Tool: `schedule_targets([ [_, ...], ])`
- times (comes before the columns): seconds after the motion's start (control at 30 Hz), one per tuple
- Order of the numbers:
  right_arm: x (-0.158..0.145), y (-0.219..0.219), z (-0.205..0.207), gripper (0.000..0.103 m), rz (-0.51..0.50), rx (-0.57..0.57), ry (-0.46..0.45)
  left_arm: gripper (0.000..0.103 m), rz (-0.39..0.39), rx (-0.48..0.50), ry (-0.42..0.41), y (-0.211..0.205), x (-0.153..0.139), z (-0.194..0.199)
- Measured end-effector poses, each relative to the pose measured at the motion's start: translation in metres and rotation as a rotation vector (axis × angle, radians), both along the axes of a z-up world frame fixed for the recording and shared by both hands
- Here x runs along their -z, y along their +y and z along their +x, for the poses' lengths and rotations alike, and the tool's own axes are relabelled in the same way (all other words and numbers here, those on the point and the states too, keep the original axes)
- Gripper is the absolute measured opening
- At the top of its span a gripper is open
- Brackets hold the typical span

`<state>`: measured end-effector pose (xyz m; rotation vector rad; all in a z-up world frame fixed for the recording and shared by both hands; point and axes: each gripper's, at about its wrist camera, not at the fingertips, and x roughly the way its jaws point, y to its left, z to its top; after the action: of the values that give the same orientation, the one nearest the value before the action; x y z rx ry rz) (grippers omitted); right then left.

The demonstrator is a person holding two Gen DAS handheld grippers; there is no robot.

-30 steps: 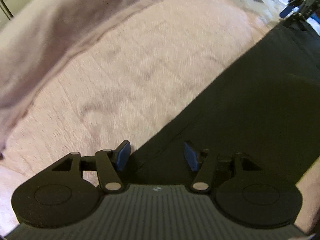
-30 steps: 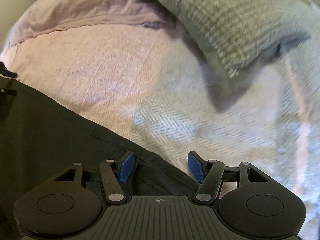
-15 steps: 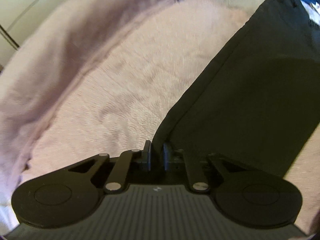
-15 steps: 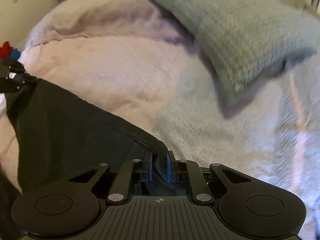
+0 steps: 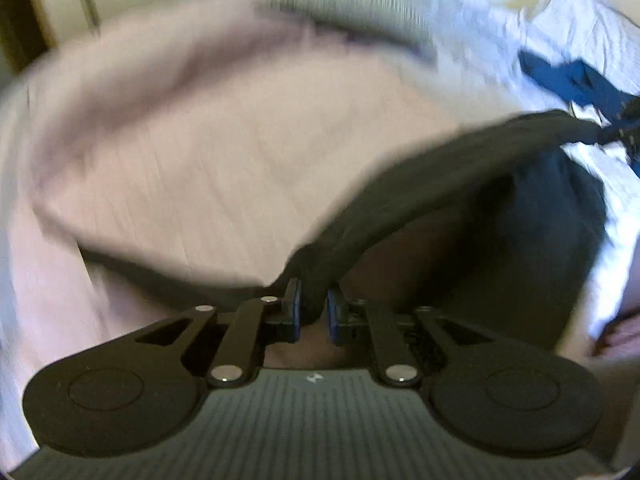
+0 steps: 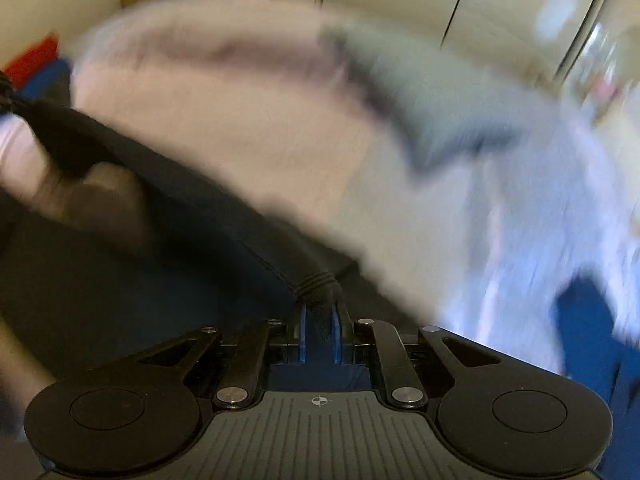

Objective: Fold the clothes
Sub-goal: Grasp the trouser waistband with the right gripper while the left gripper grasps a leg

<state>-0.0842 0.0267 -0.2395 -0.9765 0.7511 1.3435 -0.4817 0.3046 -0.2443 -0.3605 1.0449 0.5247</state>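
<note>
Two tools, left tool [image 5: 313, 312] and right tool [image 6: 320, 330], apparently pinch one dark garment [image 5: 420, 184]

Dark garment [image 5: 460, 168], lifted off the pink bedspread [image 5: 208, 152], stretched, hanging slack.

No legible text, label, brand or number in either view; both heavily motion-blurred

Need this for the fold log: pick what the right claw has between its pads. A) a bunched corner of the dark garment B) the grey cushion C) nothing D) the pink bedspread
A: in the right wrist view the right claw is pinched on a gathered corner of the dark garment, which stretches away up-left.
</note>
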Motion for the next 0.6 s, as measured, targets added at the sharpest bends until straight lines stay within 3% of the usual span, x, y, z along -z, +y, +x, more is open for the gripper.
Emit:
schedule_targets([
  [0.1,0.04,-0.027,-0.035,0.017,-0.192,0.062,-0.033,0.017,-0.166,-0.082,0.062,-0.039,0.031,-0.02],
  [0.17,0.054,-0.04,-0.047,0.018,-0.224,0.152,-0.025,0.019,-0.216,-0.136,0.063,-0.056,0.038,-0.028],
  [0.23,0.054,-0.048,-0.042,0.028,-0.165,0.295,0.066,0.032,-0.234,-0.226,0.006,-0.06,0.038,-0.038],
  [0.27,0.053,-0.052,-0.038,0.04,-0.127,0.372,0.121,0.041,-0.253,-0.307,-0.037,-0.058,0.038,-0.046],
  [0.3,0.051,-0.055,-0.032,0.052,-0.083,0.452,0.177,0.043,-0.272,-0.376,-0.073,-0.054,0.04,-0.053],
  [0.33,0.051,-0.058,-0.022,0.056,-0.039,0.532,0.238,0.043,-0.288,-0.45,-0.105,-0.05,0.042,-0.06],
  [0.47,0.057,-0.07,0.018,0.057,0.126,0.843,0.494,0.045,-0.284,-0.771,-0.178,-0.034,0.061,-0.082],
  [0.6,0.073,-0.081,0.056,0.057,0.233,1.003,0.645,0.046,-0.337,-1.001,-0.253,-0.026,0.089,-0.095],
])
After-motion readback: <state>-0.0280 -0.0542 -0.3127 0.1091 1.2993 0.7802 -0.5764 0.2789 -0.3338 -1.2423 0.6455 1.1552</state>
